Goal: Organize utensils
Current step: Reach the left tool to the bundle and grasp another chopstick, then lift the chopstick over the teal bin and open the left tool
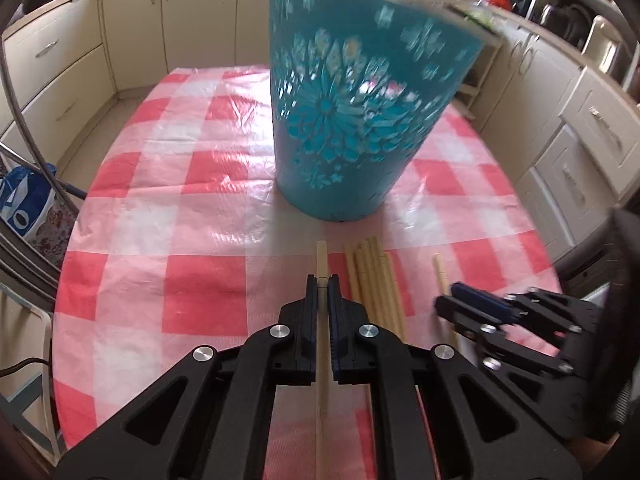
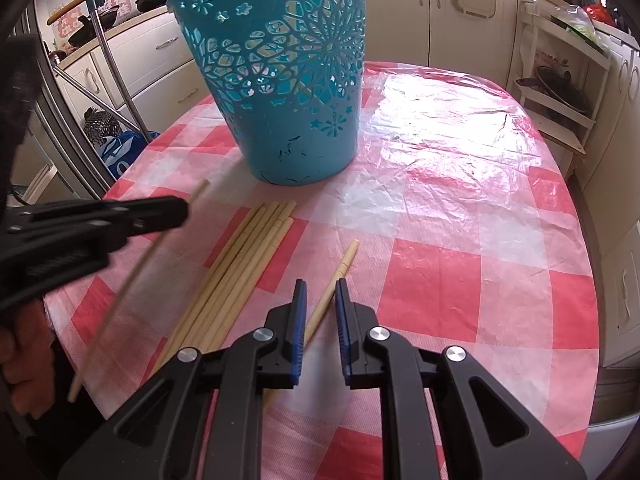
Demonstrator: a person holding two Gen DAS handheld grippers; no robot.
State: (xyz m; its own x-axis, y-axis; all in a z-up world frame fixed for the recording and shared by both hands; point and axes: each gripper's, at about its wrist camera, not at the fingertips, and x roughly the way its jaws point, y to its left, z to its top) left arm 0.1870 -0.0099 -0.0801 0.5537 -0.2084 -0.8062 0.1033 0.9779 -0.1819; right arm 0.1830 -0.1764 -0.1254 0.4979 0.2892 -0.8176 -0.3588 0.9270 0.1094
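A teal cut-out basket (image 1: 352, 120) (image 2: 284, 80) stands upright on the red-and-white checked table (image 1: 160, 208) (image 2: 460, 220). My left gripper (image 1: 322, 280) is shut on one wooden chopstick (image 1: 321, 256) and holds it above the table; it also shows in the right wrist view (image 2: 176, 210) with the chopstick (image 2: 132, 284). A bundle of several chopsticks (image 1: 376, 284) (image 2: 240, 256) lies in front of the basket. My right gripper (image 2: 321, 284) (image 1: 456, 300) is open, its jaws on either side of a single loose chopstick (image 2: 334, 280) (image 1: 440, 272) lying on the table.
Cream kitchen cabinets (image 1: 72, 64) (image 2: 440, 12) surround the table. A metal chair frame and a blue bag (image 1: 24, 208) (image 2: 120, 152) stand off the left edge. A white rack with a pan (image 2: 560, 88) stands at the right.
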